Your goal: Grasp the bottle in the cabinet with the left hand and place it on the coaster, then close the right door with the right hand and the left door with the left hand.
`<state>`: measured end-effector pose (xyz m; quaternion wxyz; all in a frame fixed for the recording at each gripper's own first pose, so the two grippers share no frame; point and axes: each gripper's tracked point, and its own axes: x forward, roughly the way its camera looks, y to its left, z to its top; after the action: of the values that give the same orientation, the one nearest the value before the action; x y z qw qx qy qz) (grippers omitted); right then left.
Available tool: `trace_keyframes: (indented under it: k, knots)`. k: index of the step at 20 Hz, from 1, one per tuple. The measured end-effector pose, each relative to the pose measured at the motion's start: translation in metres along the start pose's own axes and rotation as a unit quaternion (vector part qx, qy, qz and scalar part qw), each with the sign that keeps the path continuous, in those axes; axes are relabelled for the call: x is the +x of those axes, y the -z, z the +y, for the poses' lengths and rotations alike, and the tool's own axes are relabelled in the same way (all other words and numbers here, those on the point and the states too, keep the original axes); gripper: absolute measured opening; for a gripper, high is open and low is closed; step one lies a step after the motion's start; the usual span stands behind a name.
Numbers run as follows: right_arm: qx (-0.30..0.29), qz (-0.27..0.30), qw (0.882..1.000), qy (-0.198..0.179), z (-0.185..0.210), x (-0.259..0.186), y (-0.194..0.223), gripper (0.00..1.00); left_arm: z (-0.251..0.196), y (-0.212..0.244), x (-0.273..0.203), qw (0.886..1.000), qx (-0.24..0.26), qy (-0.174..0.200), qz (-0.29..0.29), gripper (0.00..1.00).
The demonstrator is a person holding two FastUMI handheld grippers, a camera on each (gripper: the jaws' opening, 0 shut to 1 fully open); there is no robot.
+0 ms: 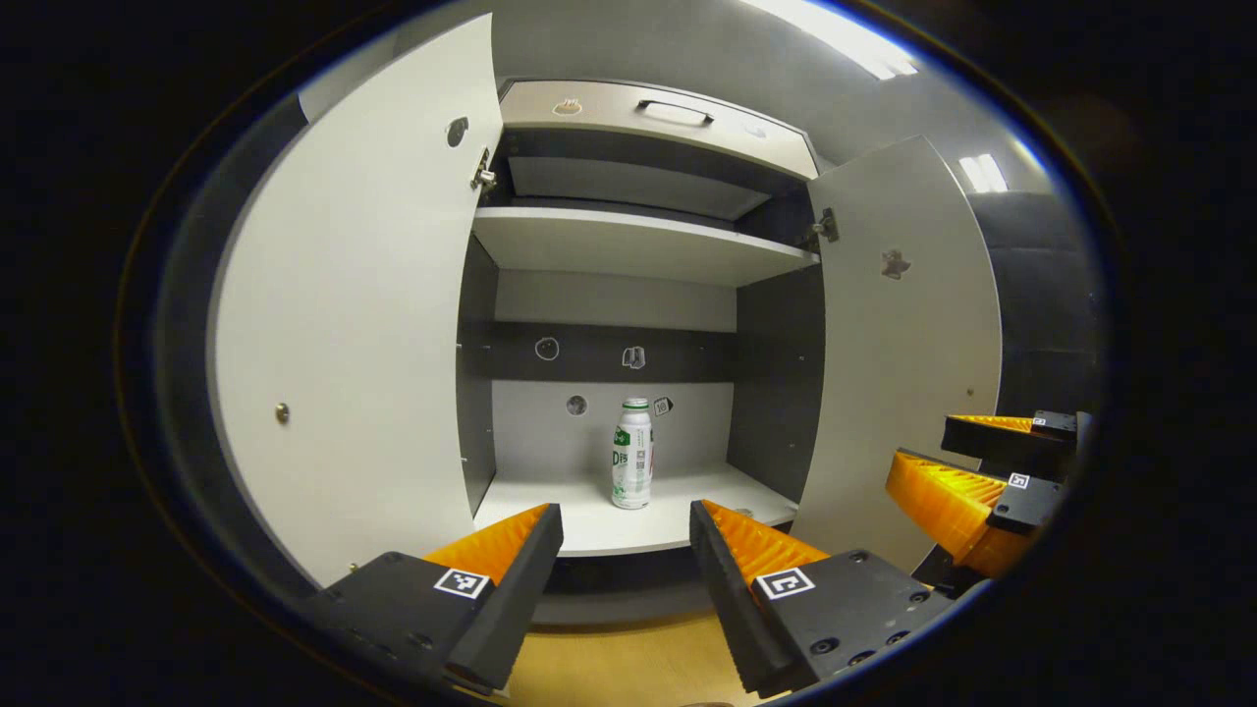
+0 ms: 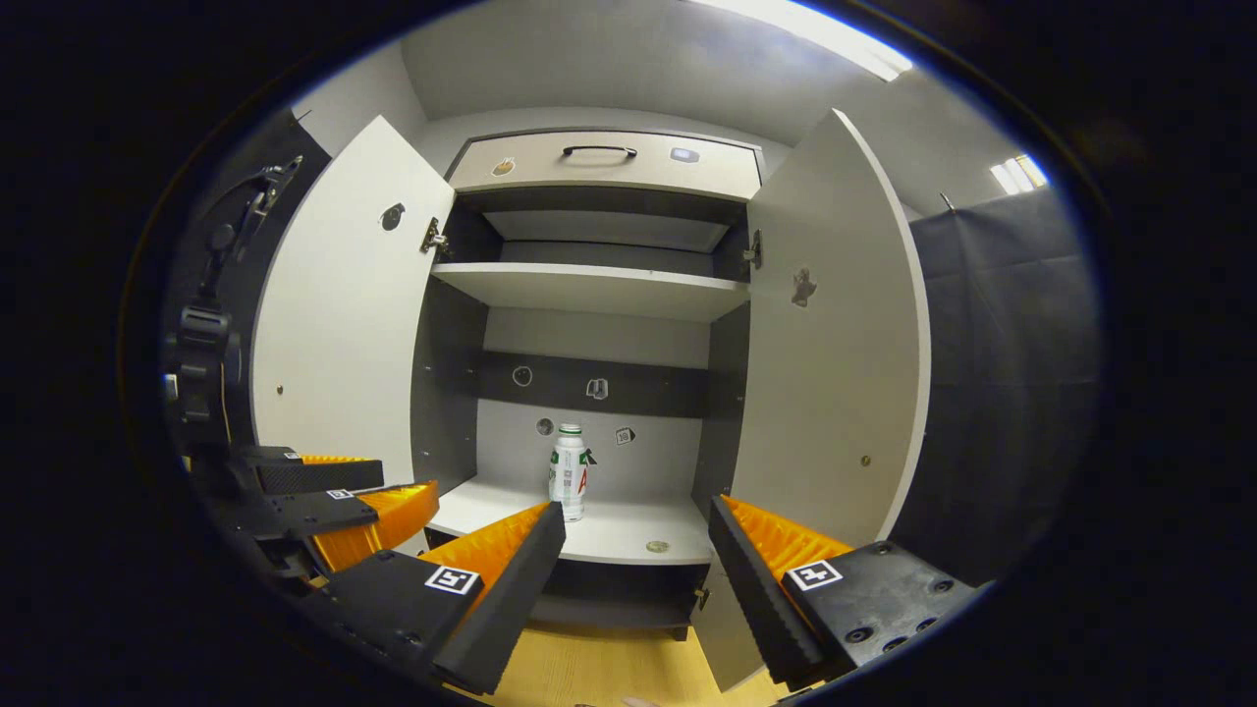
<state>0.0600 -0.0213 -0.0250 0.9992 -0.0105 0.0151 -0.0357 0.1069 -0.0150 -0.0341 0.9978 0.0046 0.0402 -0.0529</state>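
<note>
A white bottle (image 1: 632, 454) with a green label and pale cap stands upright at the back of the cabinet's lower shelf (image 1: 589, 525); it also shows in the right gripper view (image 2: 569, 471). Both doors stand wide open: the left door (image 1: 363, 324) (image 2: 334, 334) and the right door (image 1: 903, 344) (image 2: 835, 334). My left gripper (image 1: 625, 511) is open in front of the shelf edge, short of the bottle, with nothing between its fingers. My right gripper (image 2: 634, 509) is open too, level with the left gripper (image 2: 408, 481) and to its right; the left gripper view shows the right gripper (image 1: 923, 444) beside the right door.
An empty upper shelf (image 1: 638, 245) spans the cabinet, with a drawer (image 1: 674, 110) and its dark handle above. A small round disc (image 2: 657, 546) lies near the lower shelf's front edge. The yellow wooden floor (image 1: 628, 668) lies below. Dark cloth (image 2: 1002, 373) hangs to the right.
</note>
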Motion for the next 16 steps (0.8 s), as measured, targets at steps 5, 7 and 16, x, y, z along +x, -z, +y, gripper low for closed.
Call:
trace_keyframes:
  k: [5, 7, 16]
  knots:
    - [-0.004, 0.002, 1.0, -0.021, -0.012, 0.045, 0.014, 0.97, 0.001, -0.005, 0.07, 1.0, -0.001, -0.008, -0.007, 0.84]
    - [-0.011, 0.004, 0.999, -0.033, -0.014, 0.061, 0.021, 0.98, -0.002, -0.007, 0.099, 1.0, 0.01, -0.006, -0.015, 0.83]
    - [-0.006, 0.006, 0.995, -0.103, -0.004, 0.133, 0.057, 0.98, -0.024, -0.003, 0.197, 0.999, 0.035, 0.024, -0.034, 0.83]
